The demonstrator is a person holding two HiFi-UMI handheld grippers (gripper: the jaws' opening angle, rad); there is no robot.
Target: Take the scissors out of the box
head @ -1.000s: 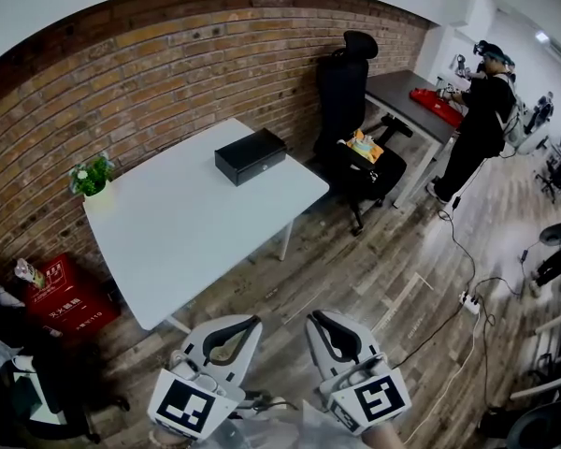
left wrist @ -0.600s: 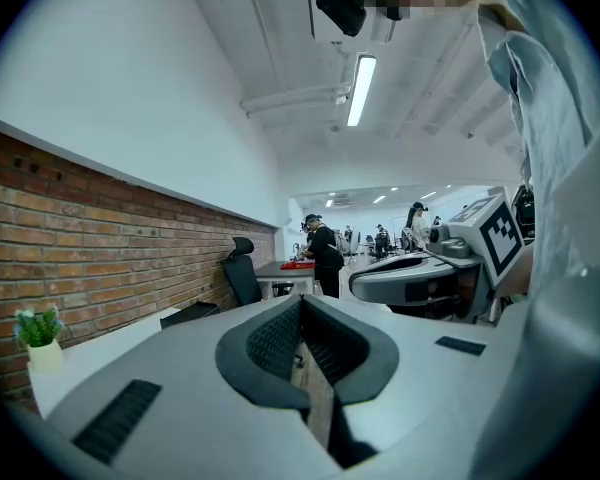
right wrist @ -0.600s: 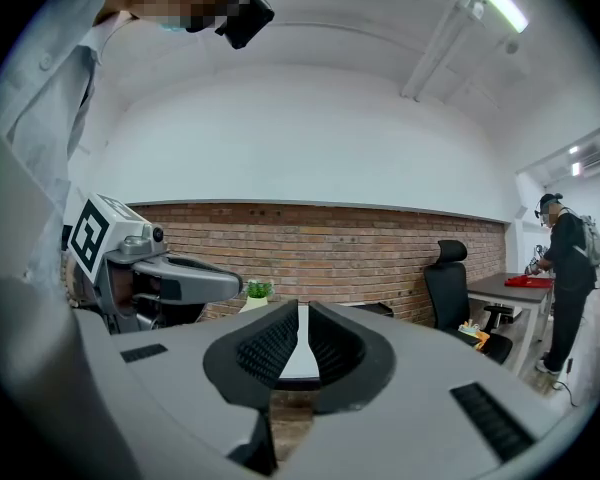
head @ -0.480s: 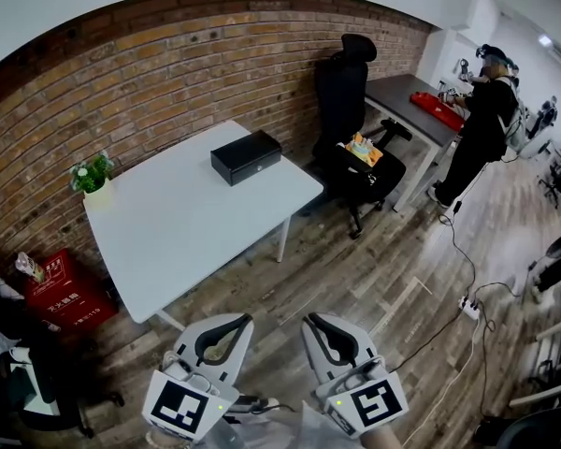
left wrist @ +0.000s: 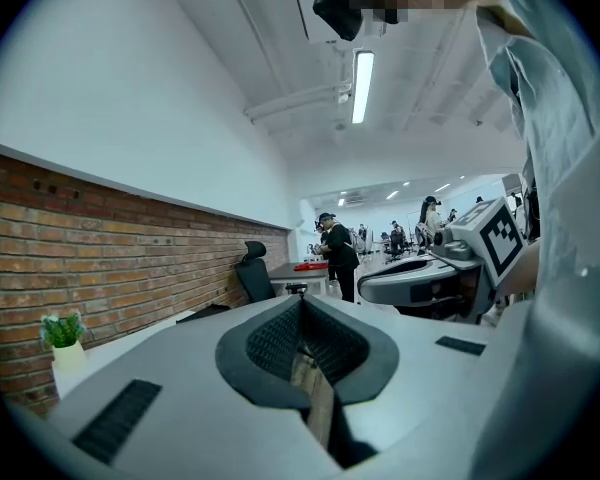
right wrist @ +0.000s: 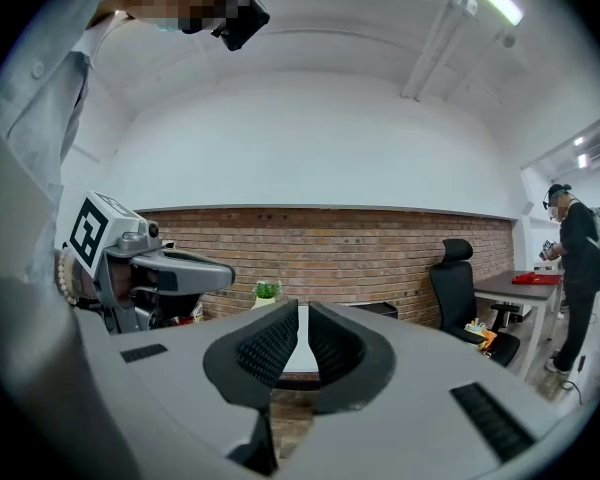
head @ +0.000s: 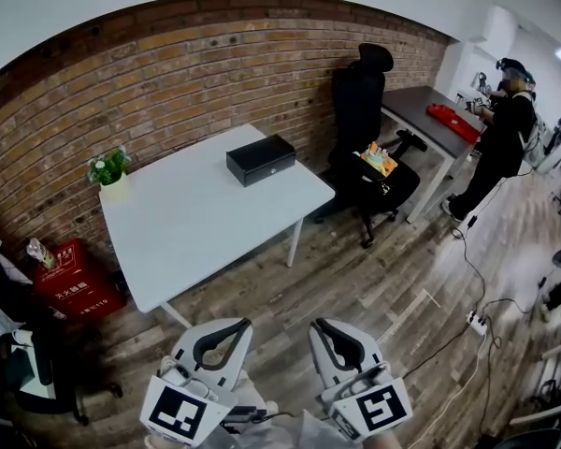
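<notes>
A closed black box (head: 261, 160) sits near the far right corner of the white table (head: 196, 223); no scissors show. Both grippers hang low in the head view, over the wooden floor and well short of the table. My left gripper (head: 244, 325) has its jaws together at the tips with nothing in them, as the left gripper view confirms (left wrist: 301, 299). My right gripper (head: 317, 324) is likewise shut and empty, with only a sliver between the tips in the right gripper view (right wrist: 303, 310). That view shows the box (right wrist: 378, 310) far ahead.
A small potted plant (head: 109, 168) stands on the table's far left corner. A black office chair (head: 365, 92) is right of the table, then a grey desk (head: 430, 120) where a person (head: 505, 129) stands. A red crate (head: 70, 283) sits left; cables and a power strip (head: 475, 321) lie right.
The head view has shifted a little, so the table and box sit slightly further right. Both grippers have dropped a bit lower in the frame and stay shut.
</notes>
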